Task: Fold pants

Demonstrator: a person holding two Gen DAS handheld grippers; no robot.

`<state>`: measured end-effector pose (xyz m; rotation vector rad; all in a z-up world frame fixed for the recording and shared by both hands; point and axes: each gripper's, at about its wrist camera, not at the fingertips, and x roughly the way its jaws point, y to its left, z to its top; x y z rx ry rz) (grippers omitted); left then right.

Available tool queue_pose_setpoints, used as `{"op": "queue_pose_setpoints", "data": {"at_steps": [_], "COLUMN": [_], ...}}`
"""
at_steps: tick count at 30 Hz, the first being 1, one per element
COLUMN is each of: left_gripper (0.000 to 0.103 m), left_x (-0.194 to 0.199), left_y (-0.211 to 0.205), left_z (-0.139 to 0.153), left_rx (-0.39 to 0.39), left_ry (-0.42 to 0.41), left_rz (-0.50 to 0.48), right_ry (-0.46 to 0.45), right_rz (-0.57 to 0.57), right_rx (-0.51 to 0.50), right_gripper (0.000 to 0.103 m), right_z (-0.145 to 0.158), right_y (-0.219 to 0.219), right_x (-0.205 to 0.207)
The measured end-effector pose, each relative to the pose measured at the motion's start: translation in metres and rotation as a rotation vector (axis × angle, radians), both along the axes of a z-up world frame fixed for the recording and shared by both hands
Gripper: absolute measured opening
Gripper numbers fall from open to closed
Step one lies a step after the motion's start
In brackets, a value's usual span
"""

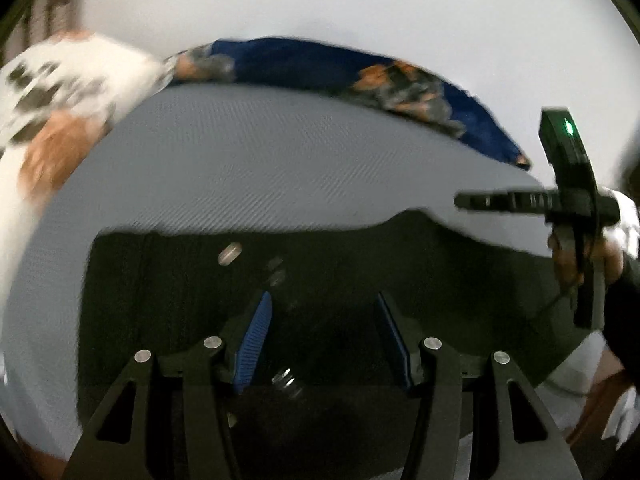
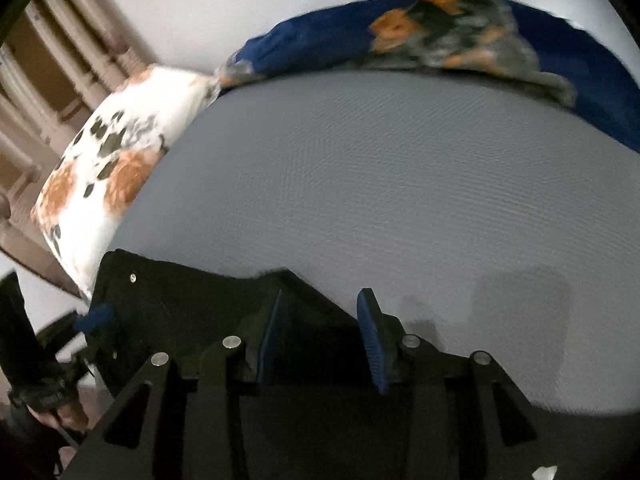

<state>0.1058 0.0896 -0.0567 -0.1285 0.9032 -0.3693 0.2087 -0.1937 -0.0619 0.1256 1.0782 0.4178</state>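
The dark, soft fabric pants [image 1: 280,280] lie flat on my grey ribbed bedsheet [image 1: 260,168], at its near edge, directly under both claws. My left gripper [image 1: 320,336] hangs over the pants with its blue pads parted and nothing between them. My right gripper [image 2: 320,336] stands part-open astride the pants' right-hand edge, not pinching cloth. I judge the pants limp and light; they will sag and crease, so I would take them at an edge or corner. Small metal studs [image 1: 230,254] on the pants are blurred. Their near end is cut off below both views, and dark folds are hard to read.
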Motion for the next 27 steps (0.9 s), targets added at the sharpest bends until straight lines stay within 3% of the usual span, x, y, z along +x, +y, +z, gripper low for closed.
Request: {"op": "queue_pose_setpoints", "data": {"at_steps": [6, 12, 16, 20, 27], "left_gripper": [0.055, 0.055, 0.052, 0.049, 0.049], "left_x": [0.034, 0.068, 0.089, 0.108, 0.104], "left_y": [-0.061, -0.118, -0.138, -0.144, -0.146], "left_z": [0.000, -0.017, -0.031, -0.043, -0.036], "left_rx": [-0.030, -0.043, -0.032, 0.017, 0.048], "left_ry": [-0.015, 0.045, 0.092, 0.112, 0.106], "left_rz": [-0.168, -0.274, -0.278, -0.221, -0.213], "right_ry": [-0.004, 0.012, -0.010, -0.038, -0.033], "right_rz": [-0.138, -0.208, -0.225, -0.248, -0.259], "right_rx": [-0.137, -0.172, -0.211, -0.227, -0.124], "right_gripper": [0.037, 0.037, 0.032, 0.028, 0.034], "right_z": [-0.010, -0.029, -0.037, -0.038, -0.025], "right_y": [-0.044, -0.079, -0.090, -0.101, -0.121], "right_x": [-0.047, -0.068, -0.069, -0.062, -0.065]}}
